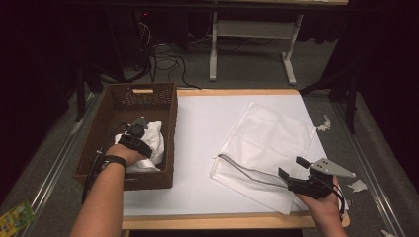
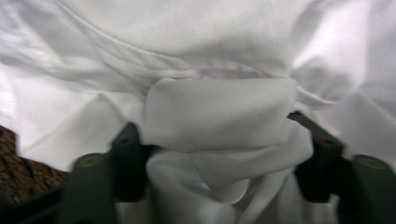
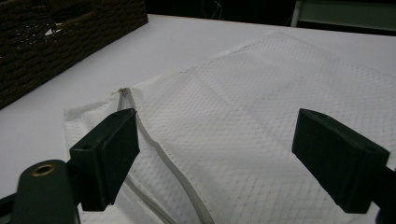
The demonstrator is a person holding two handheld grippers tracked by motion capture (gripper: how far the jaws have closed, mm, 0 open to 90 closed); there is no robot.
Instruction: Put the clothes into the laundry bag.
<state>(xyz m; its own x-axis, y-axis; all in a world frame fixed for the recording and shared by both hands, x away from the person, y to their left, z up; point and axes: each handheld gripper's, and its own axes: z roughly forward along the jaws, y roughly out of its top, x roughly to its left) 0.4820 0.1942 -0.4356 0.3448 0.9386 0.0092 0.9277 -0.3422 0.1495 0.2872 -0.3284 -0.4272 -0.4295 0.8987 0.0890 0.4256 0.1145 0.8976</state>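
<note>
The left forearm rises from the bottom left of the high view, a black band at the wrist, its left gripper (image 1: 137, 132) pointing down and away, its 2 jaws pinched on a fold. At lower right, the right gripper (image 1: 291, 168) lies nearly level, aimed left, its 2 jaws spread wide.

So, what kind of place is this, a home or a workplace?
Probably a workplace, such as a lab or test room. The table has a white work surface, loose cables lie on the grey floor behind it, and a white desk frame stands beyond. The surroundings are dark.
</note>
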